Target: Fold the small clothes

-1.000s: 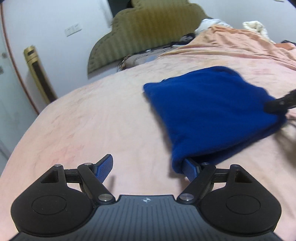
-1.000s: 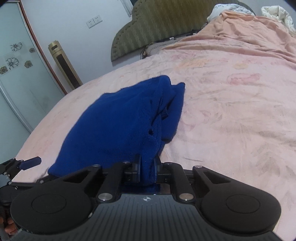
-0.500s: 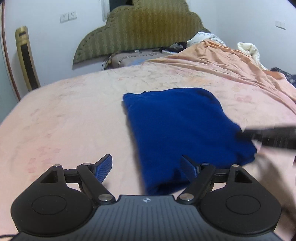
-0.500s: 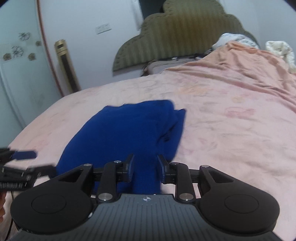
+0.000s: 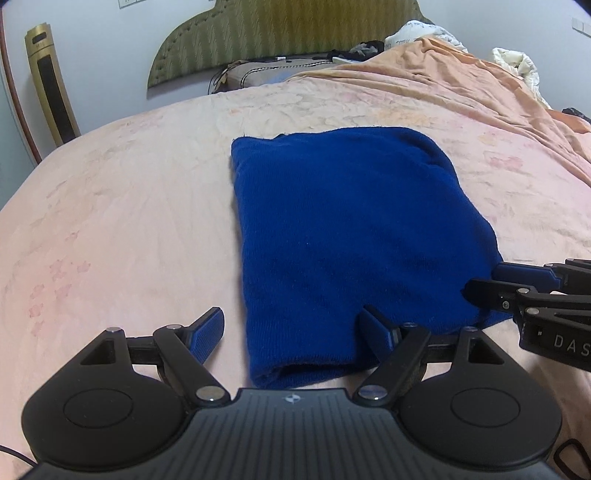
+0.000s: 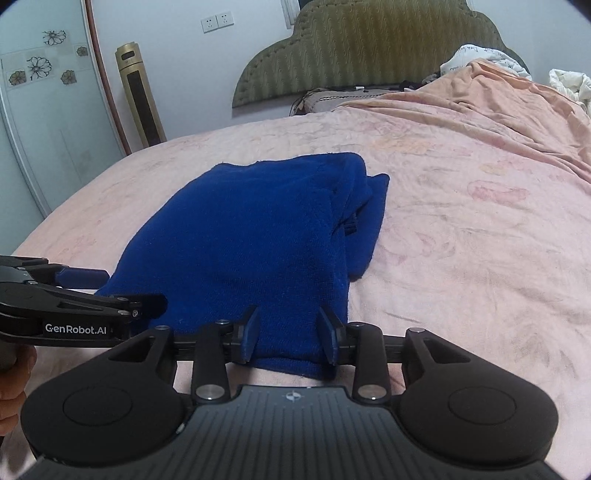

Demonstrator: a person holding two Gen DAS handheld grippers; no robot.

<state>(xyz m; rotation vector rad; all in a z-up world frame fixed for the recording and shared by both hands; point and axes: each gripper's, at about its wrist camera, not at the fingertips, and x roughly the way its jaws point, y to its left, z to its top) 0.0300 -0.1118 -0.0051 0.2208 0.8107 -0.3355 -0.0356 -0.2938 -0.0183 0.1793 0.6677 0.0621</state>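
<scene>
My left gripper [image 5: 291, 332] stands wide open, holding nothing, the near left corner of the folded blue garment [image 5: 347, 236] lying between its fingers. My right gripper [image 6: 290, 336] has just been opening; its jaws are parted partway, the garment's near edge between the pads but not pinched. From the left view the right gripper reaches in at three o'clock; from the right view the left one shows at nine. The garment lies flat on the pink bedspread [image 6: 461, 229]. Beyond, at twelve o'clock, stands the green headboard [image 5: 288, 33], a gold tower fan [image 6: 140, 96] at ten.
</scene>
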